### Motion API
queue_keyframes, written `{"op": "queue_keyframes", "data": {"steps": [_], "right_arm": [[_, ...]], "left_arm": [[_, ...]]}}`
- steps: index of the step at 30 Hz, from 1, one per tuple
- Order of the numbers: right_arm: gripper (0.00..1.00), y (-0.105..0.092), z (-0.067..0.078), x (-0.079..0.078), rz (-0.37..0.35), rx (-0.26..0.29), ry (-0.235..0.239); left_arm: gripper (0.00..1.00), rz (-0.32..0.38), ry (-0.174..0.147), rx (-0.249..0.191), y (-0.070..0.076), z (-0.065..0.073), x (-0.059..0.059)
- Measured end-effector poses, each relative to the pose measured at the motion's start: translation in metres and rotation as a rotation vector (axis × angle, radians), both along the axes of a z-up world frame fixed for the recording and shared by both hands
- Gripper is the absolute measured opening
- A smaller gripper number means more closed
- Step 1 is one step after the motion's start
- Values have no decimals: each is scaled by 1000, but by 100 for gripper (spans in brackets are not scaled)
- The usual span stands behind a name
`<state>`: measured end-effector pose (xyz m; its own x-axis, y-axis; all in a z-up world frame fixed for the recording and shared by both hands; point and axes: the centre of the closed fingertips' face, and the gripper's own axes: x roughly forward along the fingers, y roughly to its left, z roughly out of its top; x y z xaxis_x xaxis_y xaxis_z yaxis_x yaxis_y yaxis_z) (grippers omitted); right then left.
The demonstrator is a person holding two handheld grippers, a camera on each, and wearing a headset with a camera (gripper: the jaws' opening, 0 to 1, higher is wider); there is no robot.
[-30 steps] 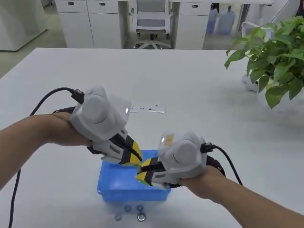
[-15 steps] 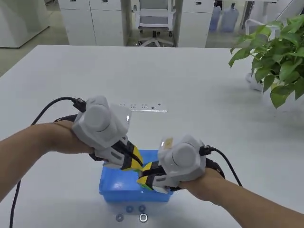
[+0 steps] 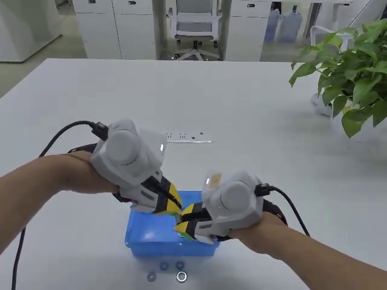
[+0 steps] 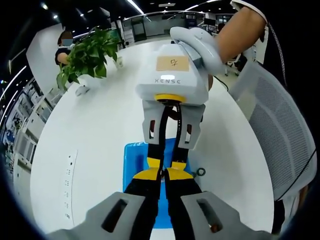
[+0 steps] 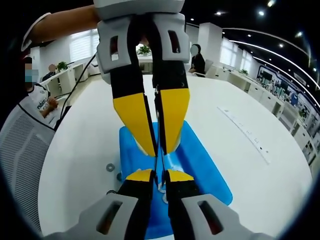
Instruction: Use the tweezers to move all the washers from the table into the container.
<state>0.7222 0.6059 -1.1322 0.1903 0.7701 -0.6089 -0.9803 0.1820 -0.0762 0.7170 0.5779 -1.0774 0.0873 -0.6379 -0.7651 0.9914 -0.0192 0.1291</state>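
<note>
Left gripper (image 3: pixel 172 202) and right gripper (image 3: pixel 184 222) are both clamping narrowly on the tweezers (image 5: pixel 157 142) above the container (image 3: pixel 144 237), seemingly depositing; next is requiring accurate descent onto the table's washers (image 3: pixel 181 277).

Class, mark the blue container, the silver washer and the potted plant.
blue container (image 3: pixel 148 232): head view, bare inside floor.
silver washer (image 3: pixel 178 277): head view, ring's left edge.
potted plant (image 3: pixel 357 66): head view, green leaves.

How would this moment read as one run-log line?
left claw, right claw: tips together over container | tweezers: between the tips, holder unclear | washers: on table beside container
</note>
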Motion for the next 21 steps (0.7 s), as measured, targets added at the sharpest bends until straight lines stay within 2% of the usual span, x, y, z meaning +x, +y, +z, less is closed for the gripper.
{"op": "queue_keyframes", "data": {"steps": [8, 12, 21], "right_arm": [[11, -4, 15, 1, -21, 23, -21], [11, -6, 25, -2, -26, 29, -41], [11, -9, 42, -13, -20, 35, -74]], "left_arm": [[7, -1, -20, -1, -3, 15, -1], [7, -3, -20, 0, -4, 23, -4], [6, -12, -27, -1, -7, 39, -18]]}}
